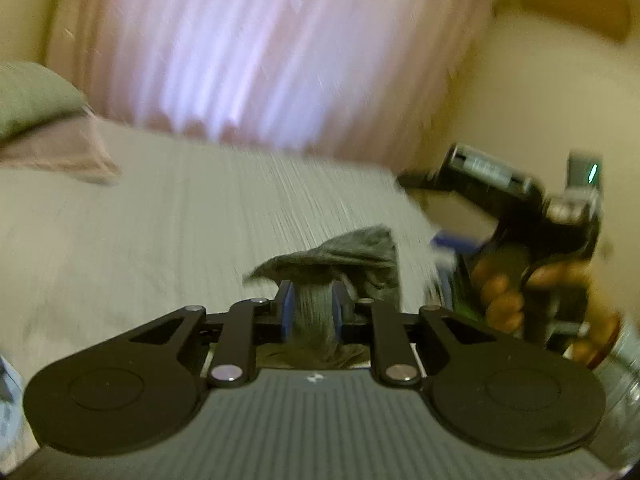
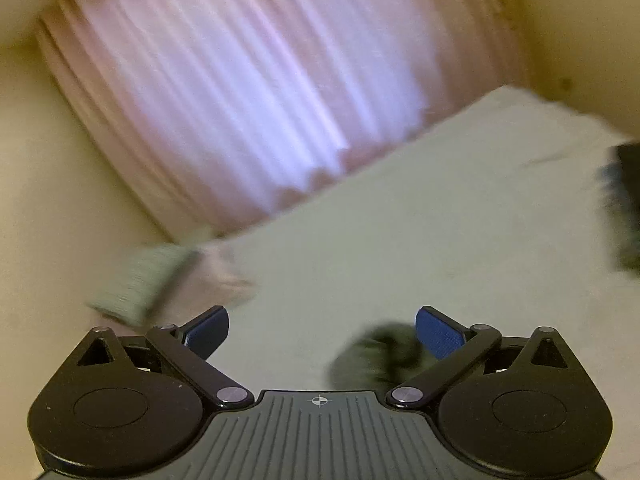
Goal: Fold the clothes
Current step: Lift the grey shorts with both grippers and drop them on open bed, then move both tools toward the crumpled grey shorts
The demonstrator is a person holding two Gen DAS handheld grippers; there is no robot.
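One grey garment (image 1: 316,308) is seen in the left wrist view, low in the middle of the frame. A bunched strip of it is pinched between the two blue pads (image 1: 286,312) of the left gripper (image 1: 312,314), and the rest of the cloth spills forward over the pads and hangs to the right. The pads are set close together with the fabric filling the gap.

In the right wrist view the right gripper (image 2: 322,334) is shown with its jaws spread wide. Nothing is held between its two blue pads (image 2: 438,336). A dark blurred bundle of cloth (image 2: 380,356), likely the same garment, is seen low and right of centre, just inside the right-hand pad; whether it touches the pad cannot be told.

One bed (image 1: 160,220) with a pale cover fills the middle of both views. One pink curtain (image 2: 240,92) hangs across the top of both frames. At the far left of the left wrist view two folded pieces are stacked on the bed: a green one (image 1: 32,96) on a pink one (image 1: 56,152). The same pair is blurred at the left in the right wrist view.

At the right edge of the left wrist view the right gripper's body (image 1: 516,200) is seen, gripped by one hand (image 1: 508,288). One dark blurred shape (image 2: 628,208) sits at the right edge of the right wrist view; what it is cannot be told.
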